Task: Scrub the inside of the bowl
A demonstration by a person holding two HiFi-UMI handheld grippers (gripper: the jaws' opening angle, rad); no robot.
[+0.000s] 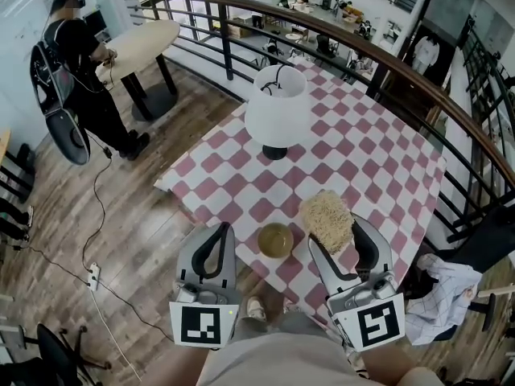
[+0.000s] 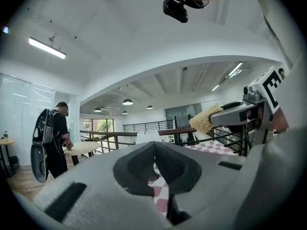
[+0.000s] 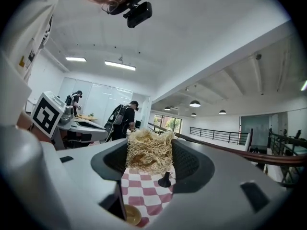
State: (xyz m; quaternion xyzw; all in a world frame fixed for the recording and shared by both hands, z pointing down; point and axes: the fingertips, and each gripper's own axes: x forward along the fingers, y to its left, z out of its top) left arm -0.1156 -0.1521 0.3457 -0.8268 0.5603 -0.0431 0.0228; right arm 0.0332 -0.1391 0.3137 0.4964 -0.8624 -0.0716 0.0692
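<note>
— Where's the bowl [image 1: 275, 240]?
— By the table's [image 1: 386, 159] near edge. It looks small, light and hard, so it may slide; pinch its rim.
— And the tools?
— Left gripper [image 1: 223, 228] is closed and empty. Right gripper [image 1: 335, 233] clamps a soft, fibrous scrubber [image 1: 326, 214].

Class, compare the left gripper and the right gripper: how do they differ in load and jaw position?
The right gripper clamps a fibrous scrubber; the left gripper holds nothing. The left gripper's jaws meet at the tips; the right gripper's jaws are kept apart by the scrubber. Both sit at the table's near edge, flanking the bowl, neither inside it.
</note>
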